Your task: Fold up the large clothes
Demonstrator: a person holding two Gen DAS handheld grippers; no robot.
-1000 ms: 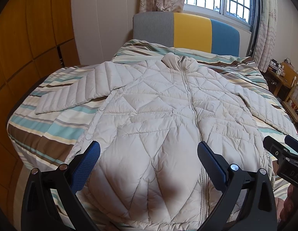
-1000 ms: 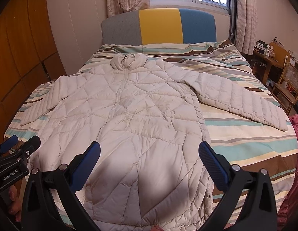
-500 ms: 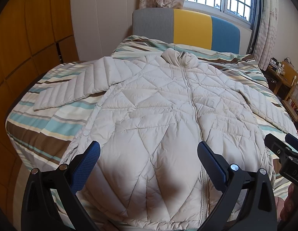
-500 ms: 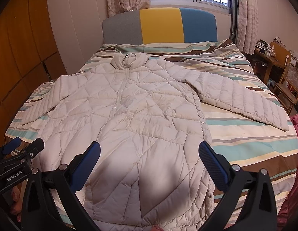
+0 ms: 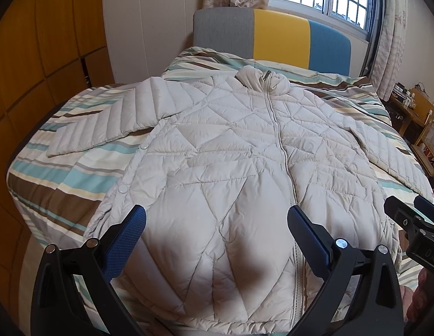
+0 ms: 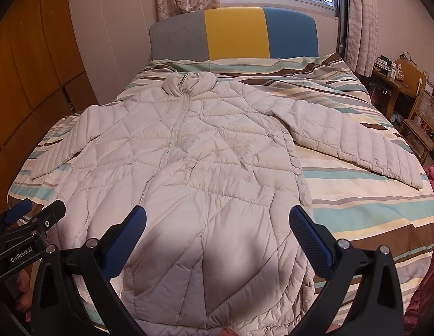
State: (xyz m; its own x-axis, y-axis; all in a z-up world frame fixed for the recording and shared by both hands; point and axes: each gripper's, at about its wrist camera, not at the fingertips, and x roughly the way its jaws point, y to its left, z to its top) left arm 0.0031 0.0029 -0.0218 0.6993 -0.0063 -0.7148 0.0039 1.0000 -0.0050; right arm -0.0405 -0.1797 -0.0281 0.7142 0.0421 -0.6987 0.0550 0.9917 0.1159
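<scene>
We look along a striped bed (image 5: 63, 184), headboard (image 6: 233, 33) at 12 o'clock. A pale quilted jacket (image 5: 233, 168) lies flat on it, front up and zipped, long axis from the collar (image 6: 189, 82) at 12 to the hem at 6, nearest us. Its sleeves spread out: the left sleeve (image 5: 105, 123) toward 10 o'clock, the right sleeve (image 6: 357, 142) toward 2.

Both grippers hang over the hem end, apart from the cloth. The left gripper (image 5: 217, 238) sits nearer the left sleeve, the right gripper (image 6: 217, 238) nearer the right; we judge each sleeve falls to its own side for folding inward. Both have fingers spread wide, holding nothing, aimed up the zip (image 5: 275, 128) toward 12.
</scene>
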